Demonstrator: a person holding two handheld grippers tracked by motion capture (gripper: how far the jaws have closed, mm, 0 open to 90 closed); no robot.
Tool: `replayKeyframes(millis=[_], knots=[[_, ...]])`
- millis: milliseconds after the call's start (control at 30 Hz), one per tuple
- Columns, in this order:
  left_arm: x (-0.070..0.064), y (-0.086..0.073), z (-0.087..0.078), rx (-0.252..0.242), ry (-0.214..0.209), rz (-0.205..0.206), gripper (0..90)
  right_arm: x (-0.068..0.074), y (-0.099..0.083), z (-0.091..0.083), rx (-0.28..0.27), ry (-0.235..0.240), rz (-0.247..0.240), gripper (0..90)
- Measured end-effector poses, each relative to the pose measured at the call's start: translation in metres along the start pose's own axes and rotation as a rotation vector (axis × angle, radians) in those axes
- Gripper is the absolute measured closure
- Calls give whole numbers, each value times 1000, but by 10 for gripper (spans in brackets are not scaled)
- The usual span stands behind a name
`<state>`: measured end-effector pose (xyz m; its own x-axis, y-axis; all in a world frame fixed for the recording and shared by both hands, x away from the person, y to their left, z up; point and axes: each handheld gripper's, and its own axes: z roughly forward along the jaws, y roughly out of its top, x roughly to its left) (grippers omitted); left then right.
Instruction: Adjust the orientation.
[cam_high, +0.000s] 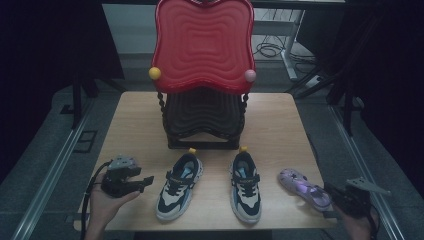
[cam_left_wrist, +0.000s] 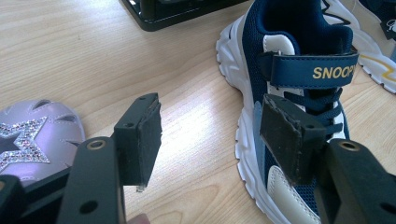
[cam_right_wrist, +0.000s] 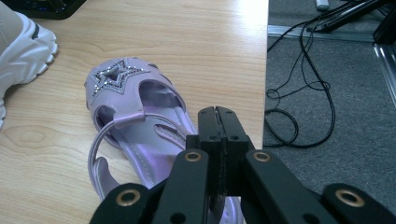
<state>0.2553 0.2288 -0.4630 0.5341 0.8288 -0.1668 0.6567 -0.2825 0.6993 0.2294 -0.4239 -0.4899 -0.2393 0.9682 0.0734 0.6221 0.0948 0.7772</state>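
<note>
At the middle of the high view, a wooden counter carries a dark stand with a red wavy tray on top. In front of it, toward the lower middle of the frame, two navy and white sneakers sit side by side, apart from each other. A purple sandal lies at the lower right, near the counter's edge.

The left tongs sit at the lower left, held in a hand and aimed at the nearer sneaker. In the left gripper view these tongs are spread wide with nothing between them; a sneaker with a yellow-lettered strap fills the right of the frame, and a purple star-decorated shoe shows at the lower left.

The right tongs are at the sandal's heel end. In the right gripper view they are pressed together above the sandal, at the lower middle of the frame; I cannot tell whether they touch it. Black cables lie on the grey floor at the right.
</note>
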Motion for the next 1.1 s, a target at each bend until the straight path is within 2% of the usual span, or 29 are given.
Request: replayKeyframes(millis=[600, 800, 900, 1000, 1100], knots=[[2, 0, 1, 1, 4, -4, 387, 5, 3, 8, -9, 24, 18, 900], [0, 0, 3, 8, -2, 4, 387, 11, 6, 15, -4, 19, 3, 900], [1, 0, 2, 8, 0, 3, 386, 7, 4, 13, -8, 62, 24, 900], [2, -1, 1, 4, 3, -3, 387, 7, 3, 9, -2, 91, 22, 900], [3, -1, -1, 0, 3, -2, 386, 9, 4, 6, 6, 99, 14, 900]])
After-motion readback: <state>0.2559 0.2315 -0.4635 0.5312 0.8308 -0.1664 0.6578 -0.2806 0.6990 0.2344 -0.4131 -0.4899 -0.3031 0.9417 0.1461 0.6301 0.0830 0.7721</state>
